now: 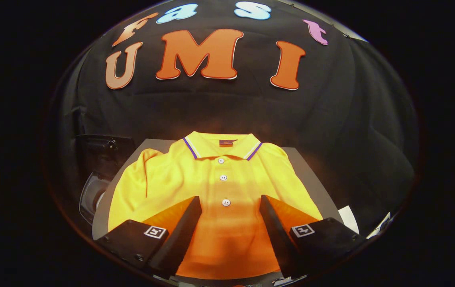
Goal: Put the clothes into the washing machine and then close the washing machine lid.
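A yellow polo shirt [219,179] with a striped collar and white buttons lies flat on a grey table [311,175], collar away from me. My gripper [229,201] hovers over the shirt's lower front, open, the fingers wide apart with the button placket showing between them. Nothing is held. To the left of the table, beyond the shirt's sleeve, stands a dark machine [100,153] with a rounded clear lid or door part [90,193]; its inside is hidden.
Black cloth walls close off the back and both sides of the booth. White sheets [349,219] lie past the table's right edge, near the right finger. The table's grey corners show bare beside the shirt.
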`<state>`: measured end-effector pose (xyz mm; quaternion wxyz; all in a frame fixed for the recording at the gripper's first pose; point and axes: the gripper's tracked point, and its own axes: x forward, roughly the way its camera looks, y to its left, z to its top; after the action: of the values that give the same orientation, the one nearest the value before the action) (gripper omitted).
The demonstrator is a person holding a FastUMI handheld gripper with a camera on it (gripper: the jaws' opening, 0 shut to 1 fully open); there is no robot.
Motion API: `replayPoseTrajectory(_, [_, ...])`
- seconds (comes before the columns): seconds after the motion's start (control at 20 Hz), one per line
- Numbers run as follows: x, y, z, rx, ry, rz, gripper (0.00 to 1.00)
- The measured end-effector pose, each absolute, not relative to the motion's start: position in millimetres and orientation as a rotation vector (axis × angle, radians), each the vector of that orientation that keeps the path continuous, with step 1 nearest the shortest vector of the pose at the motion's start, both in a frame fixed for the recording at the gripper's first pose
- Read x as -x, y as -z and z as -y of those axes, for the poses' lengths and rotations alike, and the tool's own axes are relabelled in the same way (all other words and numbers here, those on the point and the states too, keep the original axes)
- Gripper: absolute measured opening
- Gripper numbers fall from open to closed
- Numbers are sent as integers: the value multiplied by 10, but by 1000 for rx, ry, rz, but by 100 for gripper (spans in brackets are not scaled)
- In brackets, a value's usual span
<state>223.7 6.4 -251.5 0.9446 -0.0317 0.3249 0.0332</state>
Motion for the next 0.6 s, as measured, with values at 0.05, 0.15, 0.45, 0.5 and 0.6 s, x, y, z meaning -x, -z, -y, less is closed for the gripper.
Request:
replayPoseTrajectory(0.05, [-2231,2532,-89,50,-78,-656,95])
replayPoseTrajectory(0.15, [-2246,2566,-78,19,-77,-646,87])
replayPoseTrajectory(0.45, [-2251,2564,-54,132,-64,-626,48])
replayPoseTrajectory(0.5, [-2229,2583,-46,170,-45,-626,44])
replayPoseTrajectory(0.6, [-2228,2554,-65,262,-25,-610,27])
